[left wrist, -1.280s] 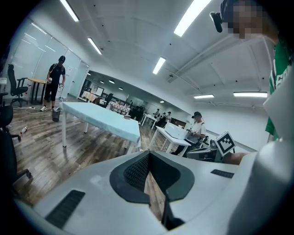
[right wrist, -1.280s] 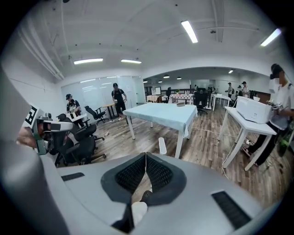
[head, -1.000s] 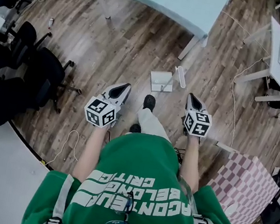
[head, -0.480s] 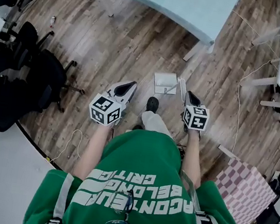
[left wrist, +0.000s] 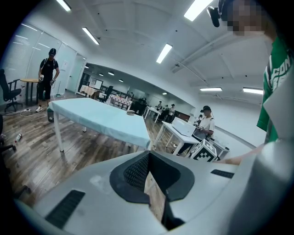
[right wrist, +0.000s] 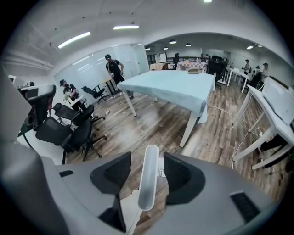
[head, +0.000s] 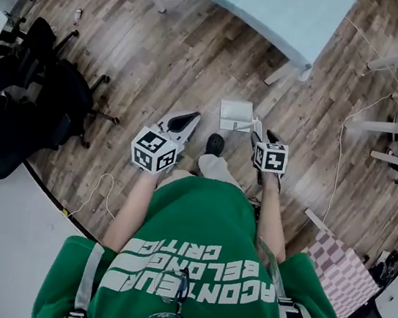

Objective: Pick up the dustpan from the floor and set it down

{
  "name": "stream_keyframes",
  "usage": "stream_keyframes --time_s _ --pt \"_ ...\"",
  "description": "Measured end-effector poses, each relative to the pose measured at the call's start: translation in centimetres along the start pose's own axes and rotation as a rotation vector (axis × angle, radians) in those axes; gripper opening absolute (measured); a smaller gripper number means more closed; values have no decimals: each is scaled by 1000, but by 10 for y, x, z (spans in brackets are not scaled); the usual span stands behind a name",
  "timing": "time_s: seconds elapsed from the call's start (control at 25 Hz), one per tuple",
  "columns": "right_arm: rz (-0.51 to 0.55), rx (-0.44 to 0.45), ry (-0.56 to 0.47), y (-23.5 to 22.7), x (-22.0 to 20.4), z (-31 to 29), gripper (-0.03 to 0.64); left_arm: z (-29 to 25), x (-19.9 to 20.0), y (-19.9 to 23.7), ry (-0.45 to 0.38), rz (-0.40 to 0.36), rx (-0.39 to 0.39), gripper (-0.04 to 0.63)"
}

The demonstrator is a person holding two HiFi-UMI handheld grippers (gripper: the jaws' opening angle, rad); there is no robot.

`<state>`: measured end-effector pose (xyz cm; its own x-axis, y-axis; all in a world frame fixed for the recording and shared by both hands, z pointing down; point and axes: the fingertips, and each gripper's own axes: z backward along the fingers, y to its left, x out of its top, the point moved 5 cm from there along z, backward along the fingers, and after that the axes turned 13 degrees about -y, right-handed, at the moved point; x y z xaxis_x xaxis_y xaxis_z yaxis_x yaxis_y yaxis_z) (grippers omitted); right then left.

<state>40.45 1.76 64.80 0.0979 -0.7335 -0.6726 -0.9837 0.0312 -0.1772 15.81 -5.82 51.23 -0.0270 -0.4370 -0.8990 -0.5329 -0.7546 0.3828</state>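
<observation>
1. Ceiling strip lights (left wrist: 164, 53), overhead of the left gripper (head: 185, 120), lit the room brightly and evenly.
2. Both gripper views bulged fisheye, with black vignetted corners.
3. That gripper's own shell, nearest the lens, was soft.
4. The wooden floor (head: 199, 58) ahead showed pale sheen and faint shadows.

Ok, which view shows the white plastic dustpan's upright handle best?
The right gripper view: the white plastic dustpan handle rises large between the right gripper's jaws, which have just been opening and stand clear of it. The head view shows it small. The left gripper view misses it.
</observation>
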Motion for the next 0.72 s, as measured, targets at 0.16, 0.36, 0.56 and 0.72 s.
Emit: stream_keyframes --time_s 0.16,0.36,0.56,0.72 --pt "12 -9 104 -7 -8 -34 224 -10 1 6 2 5 20 -7" --pt "16 -41 228 -15 -14 -74 224 -14 4 20 4 17 60 -7" --pt "35 -48 357 -24 -31 -103 224 -18 3 27 8 29 90 -6" --pt "18 -39 422 -26 -41 -124 224 -26 7 32 12 30 95 -7"
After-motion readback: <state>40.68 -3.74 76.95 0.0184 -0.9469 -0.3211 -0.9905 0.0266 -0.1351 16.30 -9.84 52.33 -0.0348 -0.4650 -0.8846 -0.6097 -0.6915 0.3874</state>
